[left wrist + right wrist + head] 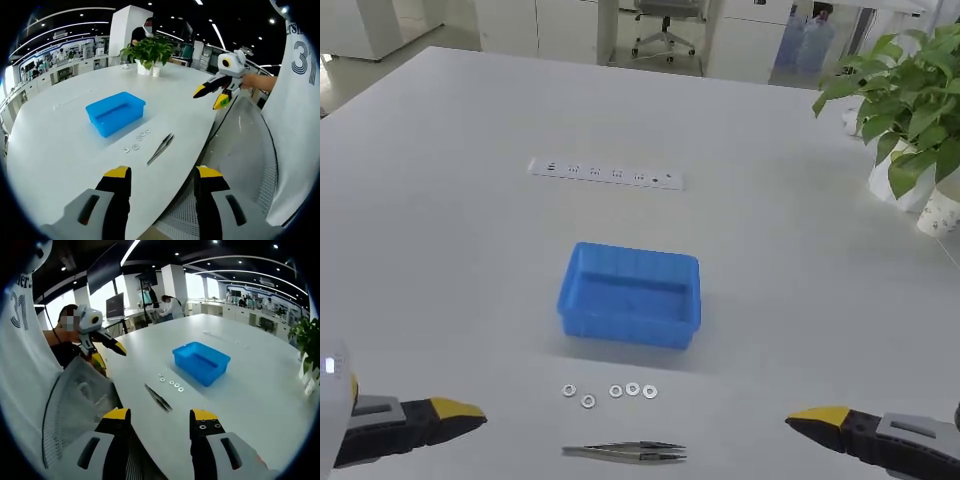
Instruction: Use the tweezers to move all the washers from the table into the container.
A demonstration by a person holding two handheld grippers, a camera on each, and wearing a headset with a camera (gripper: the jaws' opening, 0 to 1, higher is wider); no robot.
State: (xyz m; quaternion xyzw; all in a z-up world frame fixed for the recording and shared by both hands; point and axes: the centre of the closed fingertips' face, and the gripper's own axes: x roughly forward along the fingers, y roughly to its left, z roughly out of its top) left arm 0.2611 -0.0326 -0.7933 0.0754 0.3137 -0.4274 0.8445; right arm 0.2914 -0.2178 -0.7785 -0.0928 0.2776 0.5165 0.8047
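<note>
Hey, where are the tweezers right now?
In the head view, the tweezers lie on the table at bottom centre, just nearer the person than the row of washers, with the blue container beyond those.

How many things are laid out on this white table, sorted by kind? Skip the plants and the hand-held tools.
Washers: 5
Tweezers: 1
Blue container: 1
Power strip: 1
Total: 8
</note>
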